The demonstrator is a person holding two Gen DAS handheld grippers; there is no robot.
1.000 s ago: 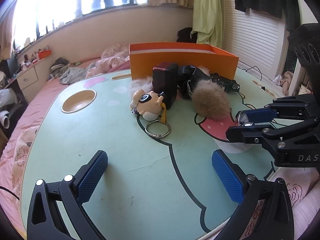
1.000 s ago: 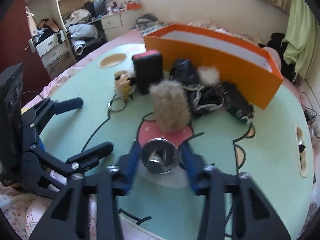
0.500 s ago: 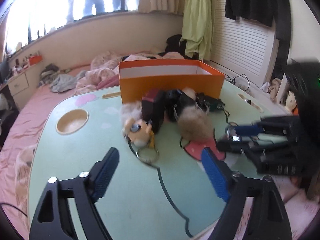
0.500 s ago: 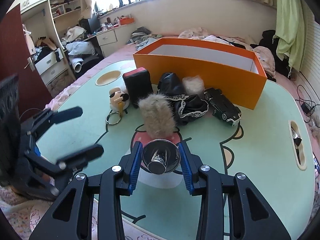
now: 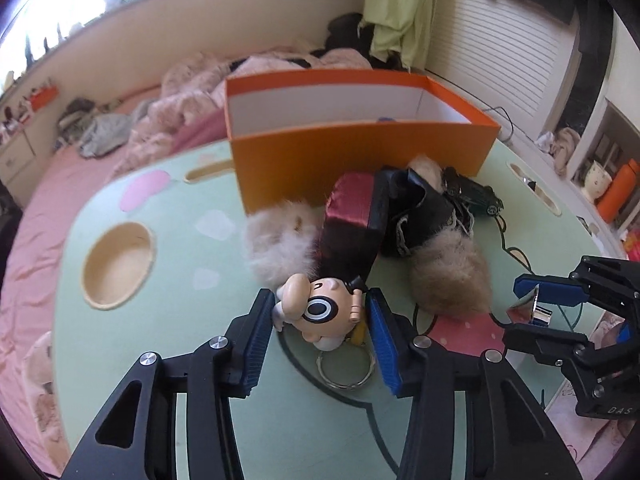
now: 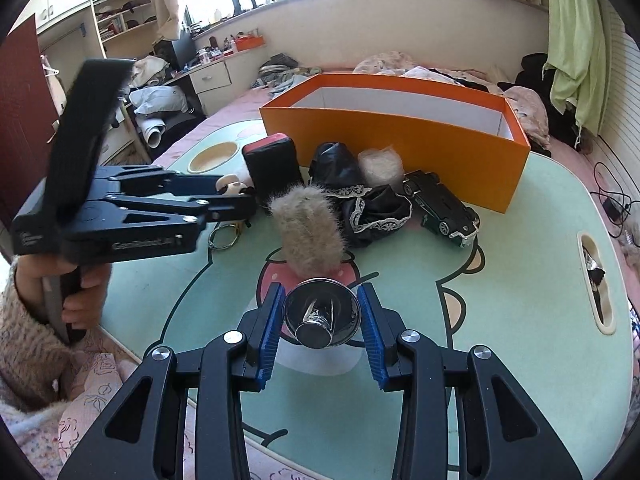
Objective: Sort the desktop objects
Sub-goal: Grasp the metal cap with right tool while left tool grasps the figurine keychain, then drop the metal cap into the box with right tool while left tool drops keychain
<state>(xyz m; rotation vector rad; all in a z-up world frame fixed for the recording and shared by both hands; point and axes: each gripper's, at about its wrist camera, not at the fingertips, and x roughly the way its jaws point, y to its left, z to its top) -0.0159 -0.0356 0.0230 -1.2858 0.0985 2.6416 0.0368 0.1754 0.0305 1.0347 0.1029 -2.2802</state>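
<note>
My left gripper (image 5: pixel 320 312) is closed around a cartoon-figure keychain (image 5: pixel 320 312) with a metal ring (image 5: pixel 346 368) on the green table; its pads (image 5: pixel 256 336) touch the figure's sides. My right gripper (image 6: pixel 320 316) is shut on a shiny metal cup (image 6: pixel 320 314) held above the table. An orange box (image 5: pixel 360 148) stands open at the back. In front of it lie a red-and-black case (image 5: pixel 356 220), a black lace cloth (image 6: pixel 376 212), a tan fur piece (image 6: pixel 308 236), a white fur piece (image 5: pixel 280 236) and a dark green toy car (image 6: pixel 440 208).
The table (image 6: pixel 500 300) has a round cup recess (image 5: pixel 118 260) at the left and slots (image 6: pixel 596 276) near the right edge. A bed with clothes lies behind the box. The left gripper's body (image 6: pixel 120 208) stands left of the cup in the right wrist view.
My left gripper moved forward to the keychain figure and closed its fingers on it. My right gripper kept hold of the metal cup and rose a little.
</note>
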